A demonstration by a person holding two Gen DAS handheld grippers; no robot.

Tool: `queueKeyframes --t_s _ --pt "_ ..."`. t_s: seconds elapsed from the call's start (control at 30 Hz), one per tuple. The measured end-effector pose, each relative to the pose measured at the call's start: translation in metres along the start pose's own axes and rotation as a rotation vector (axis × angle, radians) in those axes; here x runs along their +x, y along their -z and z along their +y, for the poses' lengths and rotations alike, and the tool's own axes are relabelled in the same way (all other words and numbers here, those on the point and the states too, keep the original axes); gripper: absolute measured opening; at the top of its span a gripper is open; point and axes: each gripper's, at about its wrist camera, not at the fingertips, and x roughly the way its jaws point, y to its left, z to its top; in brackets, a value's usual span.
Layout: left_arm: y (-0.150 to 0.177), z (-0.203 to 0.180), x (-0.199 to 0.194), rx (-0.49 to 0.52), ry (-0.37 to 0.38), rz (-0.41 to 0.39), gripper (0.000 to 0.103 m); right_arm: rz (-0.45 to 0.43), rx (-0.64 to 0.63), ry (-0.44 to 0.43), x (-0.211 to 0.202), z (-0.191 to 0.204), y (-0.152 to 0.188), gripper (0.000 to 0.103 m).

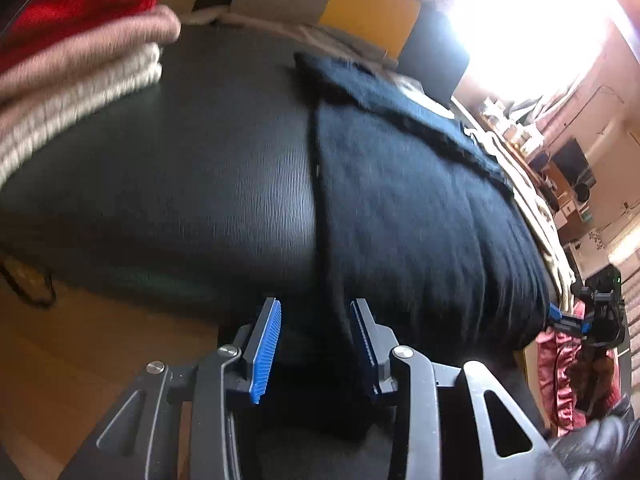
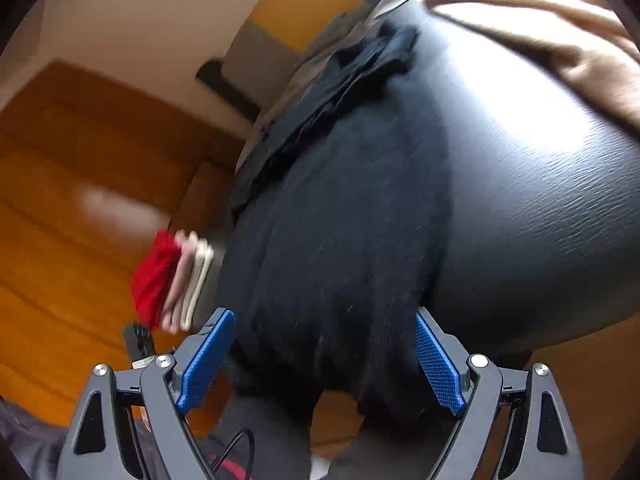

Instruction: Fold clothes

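Note:
A black garment (image 1: 420, 208) lies spread on a black leather-like surface (image 1: 180, 168), its near edge hanging over the front. My left gripper (image 1: 316, 312) is open, its blue pads on either side of the garment's left near edge. In the right wrist view the same garment (image 2: 340, 240) fills the middle. My right gripper (image 2: 324, 328) is open wide with the garment's near hem between its blue pads. The right gripper also shows in the left wrist view (image 1: 588, 320) at the far right.
A stack of folded clothes, red, pink and cream (image 1: 72, 52), sits at the surface's far left; it also shows in the right wrist view (image 2: 172, 280). A tan garment (image 2: 540, 32) lies at the far right. Wooden floor (image 2: 72, 208) lies beyond the surface's edge.

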Motion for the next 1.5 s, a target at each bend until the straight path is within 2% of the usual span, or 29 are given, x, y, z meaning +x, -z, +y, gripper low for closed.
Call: queueKeyframes --t_s 0.1,0.27,0.37,0.43,0.5,0.6,0.73,0.77,0.8,0.83,0.93,1.03,1.2,1.5 --pt "0.010 -0.007 0.001 0.013 0.018 0.015 0.036 0.044 -0.013 -0.027 0.010 0.001 0.005 0.089" --pt "0.009 -0.015 0.006 0.029 0.076 0.023 0.038 0.078 -0.033 0.008 0.010 -0.007 0.017 0.087" --pt "0.005 -0.018 0.022 0.028 0.068 0.047 0.038 0.097 -0.045 0.031 0.010 -0.012 0.024 0.074" --pt "0.007 -0.019 0.031 0.012 0.076 0.078 0.038 0.103 -0.058 0.060 0.011 -0.016 0.027 0.052" --pt "0.010 -0.022 0.041 -0.001 0.086 0.126 0.038 0.108 -0.066 0.088 0.014 -0.019 0.027 0.040" --pt "0.017 -0.032 0.059 0.023 0.080 0.209 0.036 0.124 -0.076 0.112 0.017 -0.025 0.030 0.037" --pt "0.019 -0.043 0.057 0.085 0.037 0.206 0.026 0.145 -0.088 0.142 0.021 -0.033 0.033 0.037" --pt "0.019 -0.045 0.055 0.101 0.018 0.201 0.019 0.143 -0.095 0.154 0.022 -0.033 0.033 0.036" --pt "0.018 -0.046 0.055 0.115 0.008 0.199 0.016 0.138 -0.105 0.168 0.023 -0.032 0.033 0.026" --pt "0.017 -0.048 0.052 0.126 0.020 0.198 0.007 0.139 -0.121 0.174 0.023 -0.028 0.032 0.015" --pt "0.015 -0.055 0.033 0.156 0.101 0.189 0.004 0.145 -0.178 0.163 0.017 -0.009 0.030 0.012" --pt "0.007 -0.059 0.006 0.166 0.225 0.161 0.004 0.128 -0.225 0.090 0.001 0.016 0.024 0.011" --pt "-0.023 -0.057 -0.017 0.126 0.347 0.095 0.004 0.054 -0.224 -0.035 -0.014 0.039 -0.002 0.011" --pt "-0.109 -0.061 -0.026 0.050 0.546 -0.065 0.004 -0.057 -0.167 -0.170 0.009 0.071 -0.069 0.011"
